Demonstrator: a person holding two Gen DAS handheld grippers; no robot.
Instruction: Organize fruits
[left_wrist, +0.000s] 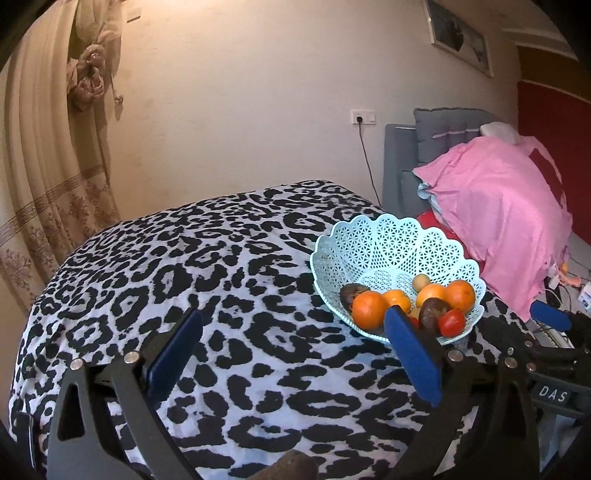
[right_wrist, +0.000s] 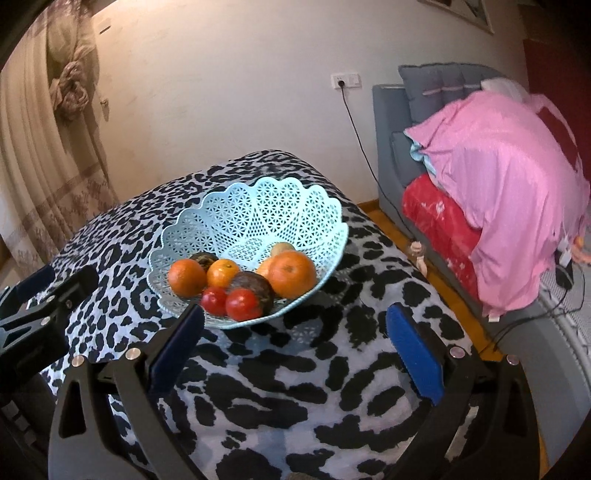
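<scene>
A pale blue lattice basket (left_wrist: 388, 243) (right_wrist: 258, 210) stands on the leopard-print cloth and holds several fruits: oranges (left_wrist: 369, 309) (right_wrist: 291, 274), red tomatoes (left_wrist: 452, 322) (right_wrist: 242, 304), dark brown fruits (left_wrist: 433, 309) (right_wrist: 255, 286) and a small pale one (left_wrist: 421, 282). My left gripper (left_wrist: 293, 325) is open and empty, just left of and in front of the basket. My right gripper (right_wrist: 295, 321) is open and empty, close in front of the basket. The right gripper also shows at the right edge of the left wrist view (left_wrist: 550, 314), and the left gripper at the left edge of the right wrist view (right_wrist: 40, 288).
The leopard-print cloth (left_wrist: 207, 258) covers a table that drops off at the right edge. A grey sofa with pink (right_wrist: 509, 177) and red bedding stands to the right. A curtain (left_wrist: 48, 155) hangs at the left. A power cord runs down the wall.
</scene>
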